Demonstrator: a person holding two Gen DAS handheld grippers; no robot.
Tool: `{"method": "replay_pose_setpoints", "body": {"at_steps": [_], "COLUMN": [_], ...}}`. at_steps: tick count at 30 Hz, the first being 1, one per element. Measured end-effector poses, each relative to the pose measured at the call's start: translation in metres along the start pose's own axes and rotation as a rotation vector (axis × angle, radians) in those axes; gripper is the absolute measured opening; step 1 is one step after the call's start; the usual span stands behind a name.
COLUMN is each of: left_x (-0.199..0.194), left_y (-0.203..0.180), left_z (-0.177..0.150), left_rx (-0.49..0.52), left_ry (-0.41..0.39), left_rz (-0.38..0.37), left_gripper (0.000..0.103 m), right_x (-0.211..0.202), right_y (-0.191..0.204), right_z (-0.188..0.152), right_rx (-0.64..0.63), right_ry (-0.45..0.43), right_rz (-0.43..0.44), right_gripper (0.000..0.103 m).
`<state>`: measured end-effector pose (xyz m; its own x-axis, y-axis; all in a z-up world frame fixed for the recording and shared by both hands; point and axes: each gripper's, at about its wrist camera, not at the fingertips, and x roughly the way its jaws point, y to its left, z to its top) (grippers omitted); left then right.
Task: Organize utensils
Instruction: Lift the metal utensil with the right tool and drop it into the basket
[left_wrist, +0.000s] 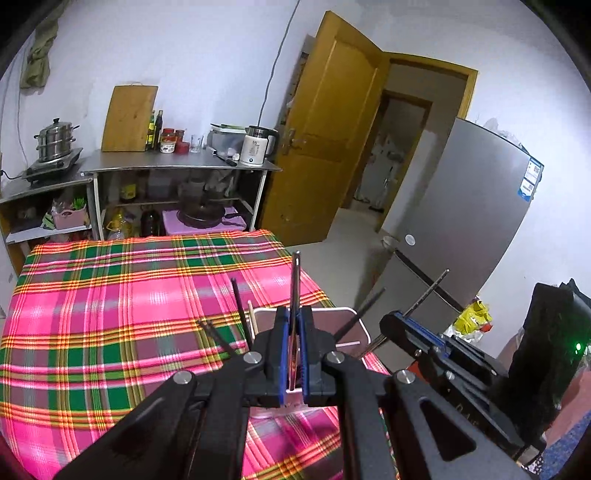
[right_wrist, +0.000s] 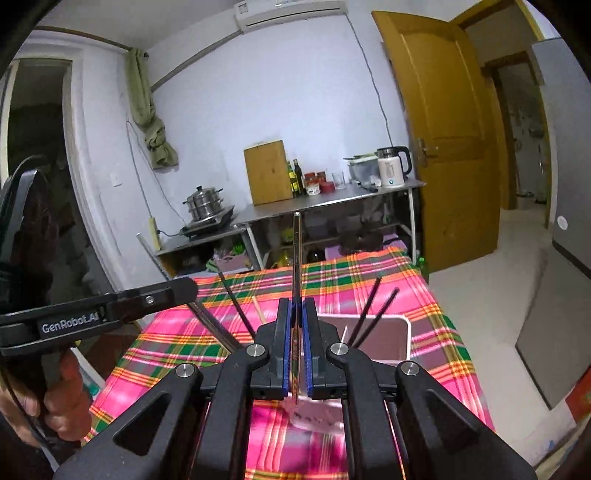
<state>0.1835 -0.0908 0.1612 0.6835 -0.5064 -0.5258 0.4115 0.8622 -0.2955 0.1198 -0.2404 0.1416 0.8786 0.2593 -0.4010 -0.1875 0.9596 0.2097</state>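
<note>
Hidden: white rectangular plastic bin (left_wrist: 364, 326) base, behind clamped grippers.
Left gripper (left_wrist: 294, 321): pinching thin metal utensil (left_wrist: 295, 280).
Right gripper (right_wrist: 296, 314): clamping slim metal utensil (right_wrist: 296, 251).
Around: black chopsticks (right_wrist: 373, 310) leaning in bin.

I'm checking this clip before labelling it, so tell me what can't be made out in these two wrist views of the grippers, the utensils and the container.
- Left wrist view: the metal utensil clamped in the left gripper; its working end is hidden between the pads, so its type is unclear.
- Right wrist view: same for the utensil in the right gripper.
- Both views: the container interior and the chopsticks lower ends, hidden behind the gripper bodies.
- Shelf items under the counter: too small and dark.
</note>
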Motion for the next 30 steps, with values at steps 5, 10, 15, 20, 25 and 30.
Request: {"method": "replay_pose_setpoints", "body": {"at_steps": [5,10,15,20,25,30], "left_x": [0.017,0.033,0.045,0.054,0.059,0.052], "left_y": [0.003,0.008,0.01,0.011,0.014,0.015], "left_z": [0.002,-0.001,-0.008,-0.017,-0.022,-0.024], "left_rx": [0.0,-0.01,-0.007,0.001,-0.007,-0.011], "left_ry": [0.016,0.036,0.066,0.098,0.115,0.102], "left_rz": [0.0,-0.01,-0.014,-0.004,0.006,0.002], "left_gripper": [0.006,0.006,0.006,0.006,0.006,0.015], "right_x": [0.017,0.028,0.036,0.045,0.047,0.043], "right_y": [-0.006,-0.011,-0.008,-0.012,-0.016,-0.015], "right_z": [0.0,-0.004,-0.013,-0.024,-0.03,-0.029], "right_rx": [-0.008,-0.012,-0.035,-0.039,-0.037,-0.036], "right_ry": [0.008,0.021,0.046,0.084,0.111,0.108], "right_rz": [-0.016,-0.023,-0.029,-0.036,-0.027,-0.037], "right_gripper": [0.005,0.005,0.005,0.006,0.006,0.009]}}
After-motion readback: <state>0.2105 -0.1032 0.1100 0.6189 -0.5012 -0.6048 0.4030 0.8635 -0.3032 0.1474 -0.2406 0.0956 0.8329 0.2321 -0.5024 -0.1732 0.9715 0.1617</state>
